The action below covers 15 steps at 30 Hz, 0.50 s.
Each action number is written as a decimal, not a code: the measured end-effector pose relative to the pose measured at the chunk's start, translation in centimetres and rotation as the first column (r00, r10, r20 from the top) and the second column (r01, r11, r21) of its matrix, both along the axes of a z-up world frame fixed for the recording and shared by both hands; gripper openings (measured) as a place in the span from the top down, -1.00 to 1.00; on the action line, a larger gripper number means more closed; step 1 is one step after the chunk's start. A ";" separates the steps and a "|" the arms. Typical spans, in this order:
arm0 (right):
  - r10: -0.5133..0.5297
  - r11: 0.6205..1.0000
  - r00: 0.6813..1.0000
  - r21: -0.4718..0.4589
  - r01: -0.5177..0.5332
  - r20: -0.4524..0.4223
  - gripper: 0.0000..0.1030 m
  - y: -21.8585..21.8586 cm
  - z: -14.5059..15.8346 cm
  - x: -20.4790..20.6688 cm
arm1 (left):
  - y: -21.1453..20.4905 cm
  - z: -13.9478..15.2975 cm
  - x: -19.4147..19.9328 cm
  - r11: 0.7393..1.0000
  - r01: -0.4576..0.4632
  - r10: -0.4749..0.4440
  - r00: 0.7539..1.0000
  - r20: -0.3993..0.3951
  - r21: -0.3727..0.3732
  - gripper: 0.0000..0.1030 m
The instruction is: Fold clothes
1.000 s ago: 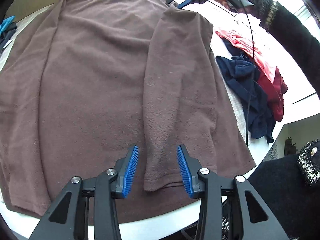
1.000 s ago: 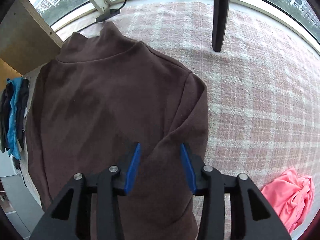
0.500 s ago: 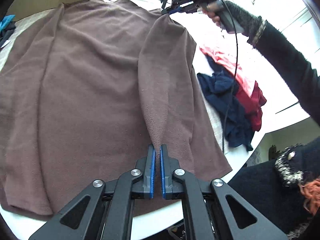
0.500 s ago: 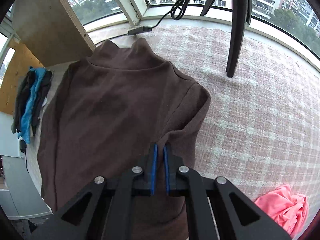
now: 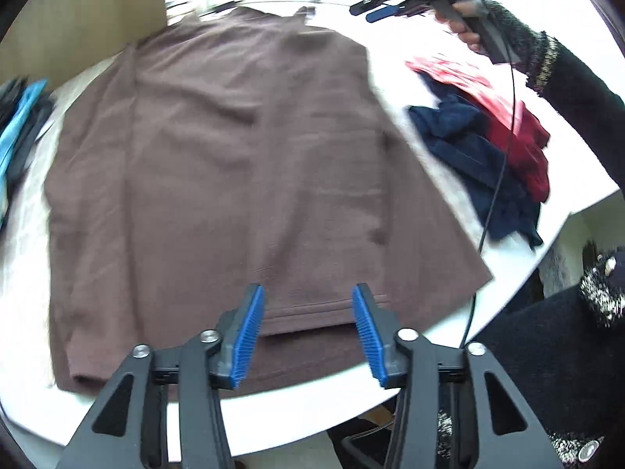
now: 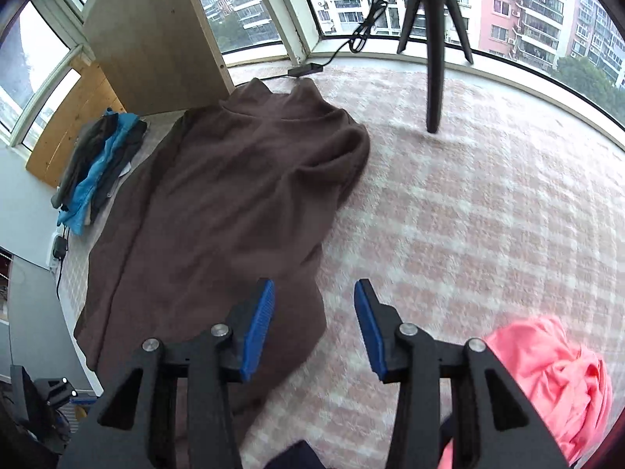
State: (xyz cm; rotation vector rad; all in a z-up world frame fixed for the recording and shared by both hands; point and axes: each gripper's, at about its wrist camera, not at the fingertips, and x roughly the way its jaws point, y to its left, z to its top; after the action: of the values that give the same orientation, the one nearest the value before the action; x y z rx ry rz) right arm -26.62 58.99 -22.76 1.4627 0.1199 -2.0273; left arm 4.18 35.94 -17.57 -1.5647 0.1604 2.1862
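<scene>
A brown long-sleeved top point(image 5: 242, 172) lies flat on the table, collar at the far end, with its right sleeve folded over the body. My left gripper point(image 5: 308, 332) is open and empty, just above the top's near hem. My right gripper point(image 6: 312, 328) is open and empty, raised over the top's right edge point(image 6: 218, 211) and the checked cloth. In the left wrist view the right gripper point(image 5: 394, 8) is held up at the far right beyond the shoulder.
A heap of navy point(image 5: 472, 156) and red clothes point(image 5: 504, 113) lies at the right, with a pink garment point(image 6: 554, 383) near it. Blue and grey clothes point(image 6: 97, 164) are stacked at the left. A black tripod point(image 6: 433, 47) stands by the window. The table's near edge point(image 5: 273, 422) is close.
Both grippers were shut on the right sleeve half a second ago. Both have opened and let it go. The sleeve now lies across the body, and both grippers have pulled back.
</scene>
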 end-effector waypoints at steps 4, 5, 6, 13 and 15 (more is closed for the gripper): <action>0.058 0.998 0.998 0.025 -0.059 0.030 0.18 2.0 -3.3 2.7 | 3.8 -2.2 -0.1 0.991 0.111 -0.110 0.994 0.019 -0.069 -0.06; 0.078 0.996 0.997 0.038 -0.079 0.027 0.18 1.5 -4.0 3.0 | 4.4 -2.8 -0.3 0.989 0.123 -0.121 0.992 0.030 -0.085 -0.06; 0.097 0.994 0.995 0.049 -0.098 0.015 0.18 0.9 -4.6 3.2 | 5.0 -3.5 -0.4 0.986 0.135 -0.131 0.990 0.041 -0.101 -0.05; 0.140 0.990 0.990 -0.009 -0.140 -0.034 0.18 -2.7 -5.0 2.0 | 2.5 -2.7 -2.6 0.999 0.023 -0.020 0.996 0.091 -0.032 0.70; 0.138 0.990 0.989 -0.030 -0.140 -0.051 0.18 -3.3 -4.4 1.3 | 0.9 -2.1 -2.9 0.999 -0.033 0.037 0.996 0.085 -0.040 0.70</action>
State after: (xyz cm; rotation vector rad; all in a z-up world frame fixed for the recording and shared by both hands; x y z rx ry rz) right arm -25.33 55.68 -27.13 1.3464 0.2022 -1.9441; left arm 1.25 36.82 -19.63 -1.6912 0.1501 2.1496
